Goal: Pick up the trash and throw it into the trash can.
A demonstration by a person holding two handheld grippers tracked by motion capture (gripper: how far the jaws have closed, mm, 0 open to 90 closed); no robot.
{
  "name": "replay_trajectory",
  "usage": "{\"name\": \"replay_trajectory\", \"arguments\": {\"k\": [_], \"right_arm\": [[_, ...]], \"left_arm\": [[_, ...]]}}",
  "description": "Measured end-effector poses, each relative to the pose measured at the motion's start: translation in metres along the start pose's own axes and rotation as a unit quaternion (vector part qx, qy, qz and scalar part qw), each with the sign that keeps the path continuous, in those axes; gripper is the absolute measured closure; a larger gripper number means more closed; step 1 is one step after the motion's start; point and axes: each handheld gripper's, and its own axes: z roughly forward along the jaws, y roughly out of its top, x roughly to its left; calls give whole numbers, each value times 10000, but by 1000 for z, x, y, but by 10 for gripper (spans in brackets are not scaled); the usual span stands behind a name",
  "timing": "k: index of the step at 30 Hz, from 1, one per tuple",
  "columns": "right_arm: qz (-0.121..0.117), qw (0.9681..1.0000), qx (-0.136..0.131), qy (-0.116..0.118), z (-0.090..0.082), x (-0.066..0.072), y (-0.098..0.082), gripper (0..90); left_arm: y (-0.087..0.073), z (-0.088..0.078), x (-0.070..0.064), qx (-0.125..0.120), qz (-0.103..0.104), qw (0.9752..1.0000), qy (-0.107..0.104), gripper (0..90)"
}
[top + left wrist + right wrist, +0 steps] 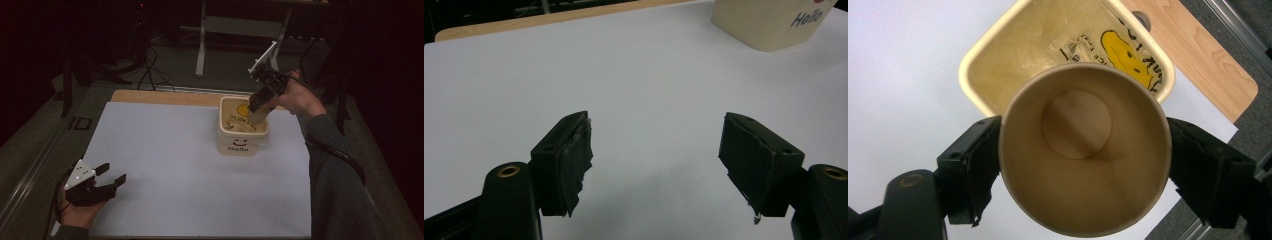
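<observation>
Brown paper cup (1083,150), empty, pinched between the right gripper's (259,104) jaws, held over the cream square plastic bin (242,144) at the far right of the white table sheet (180,165). Bin front reads "Hello" under a smiley. Left gripper (656,160) near left, jaws spread, holding nothing.

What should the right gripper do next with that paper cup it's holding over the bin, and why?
Probably lower a little, then open the jaws. The right gripper is clamped on both sides of the empty paper cup, which hangs above the open cream bin, so a release should drop it inside. The left gripper sits open and idle on the white mat.
</observation>
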Motion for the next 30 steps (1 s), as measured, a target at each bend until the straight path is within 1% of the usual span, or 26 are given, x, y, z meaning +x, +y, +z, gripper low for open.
{"name": "replay_trajectory", "arguments": {"k": [2, 4, 9, 11, 16, 23, 24, 26, 28, 30], "right_arm": [[-21, 10000, -7, 5, 4, 0, 0, 186], [11, 10000, 14, 8, 8, 1, 1, 186], [0, 10000, 50, 40, 23, 2, 1, 184], [38, 9999, 82, 56, 29, 3, 1, 183], [6, 9999, 116, 83, 40, 4, 2, 180], [-1, 9999, 97, 114, 45, 5, 1, 160], [27, 9999, 36, 125, 46, 4, 0, 115], [-3, 9998, 31, 174, 47, 4, -1, 111], [-25, 9999, 45, 151, 49, 5, -2, 110], [-50, 9998, 35, 202, 50, 5, -4, 109]], "left_arm": [[0, 0, 0, 8, 10, 10000, 4, 293], [0, 0, 0, 7, 14, 10000, 8, 293], [0, 0, 0, -1, 4, 10000, 8, 293], [0, 0, 0, -1, 5, 10000, 7, 293], [0, 0, 0, -4, 1, 10000, 11, 293], [0, 0, 0, -1, 2, 10000, 13, 293], [0, 0, 0, -6, 0, 10000, 16, 293], [0, 0, 0, -1, 2, 10000, 13, 293], [0, 0, 0, -2, 3, 10000, 17, 293], [0, 0, 0, -6, 3, 10000, 19, 293]]}}
